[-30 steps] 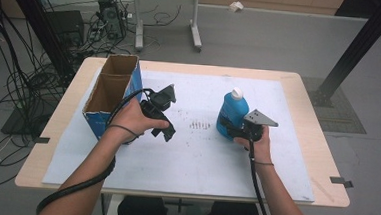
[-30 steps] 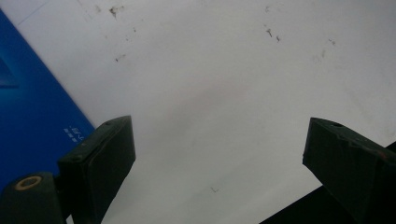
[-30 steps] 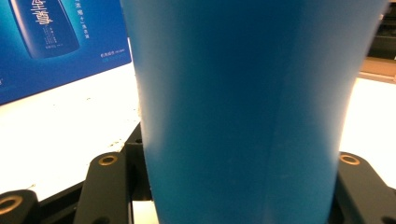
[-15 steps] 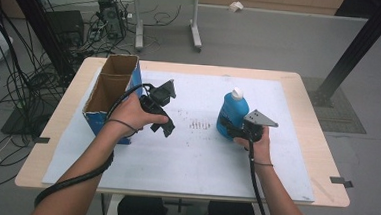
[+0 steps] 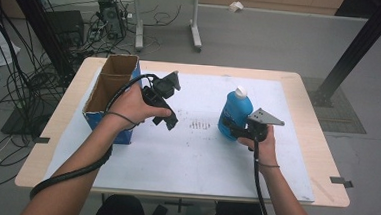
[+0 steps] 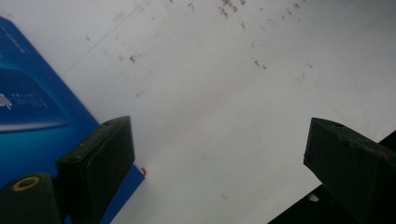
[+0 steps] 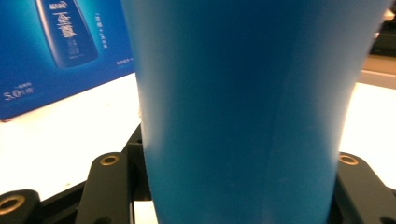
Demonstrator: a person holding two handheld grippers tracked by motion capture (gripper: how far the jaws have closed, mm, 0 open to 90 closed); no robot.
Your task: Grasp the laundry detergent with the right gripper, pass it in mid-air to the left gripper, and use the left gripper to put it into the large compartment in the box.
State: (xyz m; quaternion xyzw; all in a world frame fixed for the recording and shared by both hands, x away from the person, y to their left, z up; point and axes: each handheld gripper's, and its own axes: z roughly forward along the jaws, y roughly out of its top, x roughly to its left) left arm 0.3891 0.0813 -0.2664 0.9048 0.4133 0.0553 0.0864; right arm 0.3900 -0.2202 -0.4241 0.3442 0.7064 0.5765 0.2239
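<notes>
I see: blue bottle [image 5: 234, 115], smooth plastic, white cap, upright on white mat [image 5: 195, 158] | right gripper [image 5: 237, 131] clamped on it | left gripper [image 5: 170, 122] jaws apart, empty | open cardboard box [image 5: 110, 87], blue-printed sides.

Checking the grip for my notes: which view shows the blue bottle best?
The high view: the whole blue bottle, white cap up, stands in the right gripper. The right gripper view gives just its blurred body; the left gripper view looks elsewhere.
</notes>
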